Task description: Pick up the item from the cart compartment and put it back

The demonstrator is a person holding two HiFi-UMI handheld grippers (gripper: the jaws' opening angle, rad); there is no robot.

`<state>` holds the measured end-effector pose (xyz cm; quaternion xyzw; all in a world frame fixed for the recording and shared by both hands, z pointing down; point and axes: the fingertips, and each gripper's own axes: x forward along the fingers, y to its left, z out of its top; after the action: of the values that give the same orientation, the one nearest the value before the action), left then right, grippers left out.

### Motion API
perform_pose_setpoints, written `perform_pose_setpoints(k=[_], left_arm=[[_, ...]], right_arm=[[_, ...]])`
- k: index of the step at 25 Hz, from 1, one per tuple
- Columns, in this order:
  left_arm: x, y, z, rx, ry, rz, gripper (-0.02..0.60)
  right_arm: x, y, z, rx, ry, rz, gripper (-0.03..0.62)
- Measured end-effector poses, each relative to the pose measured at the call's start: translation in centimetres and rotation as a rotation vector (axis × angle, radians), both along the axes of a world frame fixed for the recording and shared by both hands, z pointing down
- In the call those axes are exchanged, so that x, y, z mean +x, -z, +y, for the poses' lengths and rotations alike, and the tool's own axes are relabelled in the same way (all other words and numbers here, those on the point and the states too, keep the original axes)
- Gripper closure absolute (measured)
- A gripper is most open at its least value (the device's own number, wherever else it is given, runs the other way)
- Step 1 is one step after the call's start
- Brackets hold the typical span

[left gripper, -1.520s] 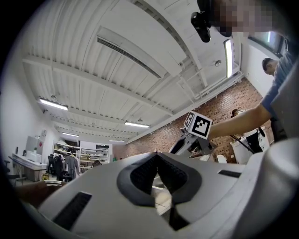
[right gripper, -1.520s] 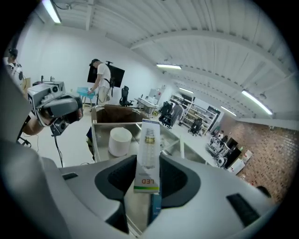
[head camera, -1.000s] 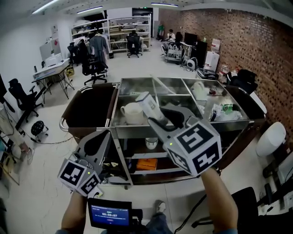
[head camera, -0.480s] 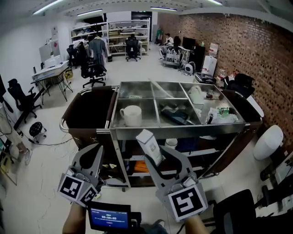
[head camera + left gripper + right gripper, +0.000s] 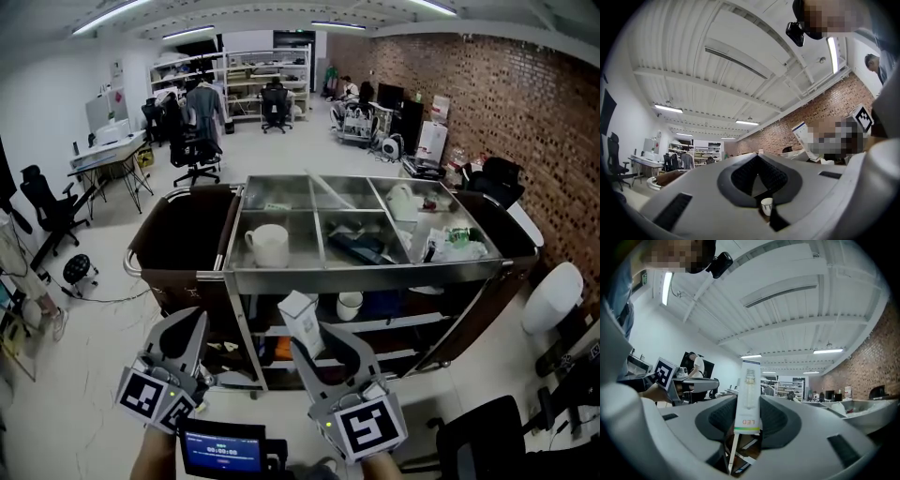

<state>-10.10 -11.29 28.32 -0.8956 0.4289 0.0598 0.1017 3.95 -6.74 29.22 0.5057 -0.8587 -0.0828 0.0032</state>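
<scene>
While the steel cart (image 5: 375,273) stands ahead with its top compartments open, both grippers are held low in front of it, close to the person's body and angled up and forward, so that the ceiling fills most of each gripper view; the right gripper (image 5: 320,341) sits just right of centre, its marker cube (image 5: 367,431) nearest the person, and its fingers are set a moderate way apart, pressed on the two sides of a white LED bulb carton (image 5: 301,315); the carton stands up out of the fingers, leaning a little to the left in the head view, with its "LED" print upside down in the right gripper view; it hangs in the air before the cart's front rail, outside every compartment, and overlaps the lower shelves in the head view; the left gripper (image 5: 191,324) is lower left, well apart from the carton, its fingers brought together at the tips with nothing between them; a white mug (image 5: 269,245) sits in the front left compartment, and a small cup (image 5: 349,305) on the shelf beneath.
</scene>
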Motion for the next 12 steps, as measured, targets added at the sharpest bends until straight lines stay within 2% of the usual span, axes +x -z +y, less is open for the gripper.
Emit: perform_pose_setpoints(k=[4, 12], left_arm=[[0.08, 0.02, -0.17, -0.014, -0.002, 0.018, 0.569], [0.28, -0.21, -0.25, -0.021, -0.007, 0.003, 0.569]], right_arm=[[0.02, -0.2, -0.21, -0.002, 0.003, 0.01, 0.441], [-0.17, -0.35, -0.66, -0.013, 0.006, 0.023, 0.441]])
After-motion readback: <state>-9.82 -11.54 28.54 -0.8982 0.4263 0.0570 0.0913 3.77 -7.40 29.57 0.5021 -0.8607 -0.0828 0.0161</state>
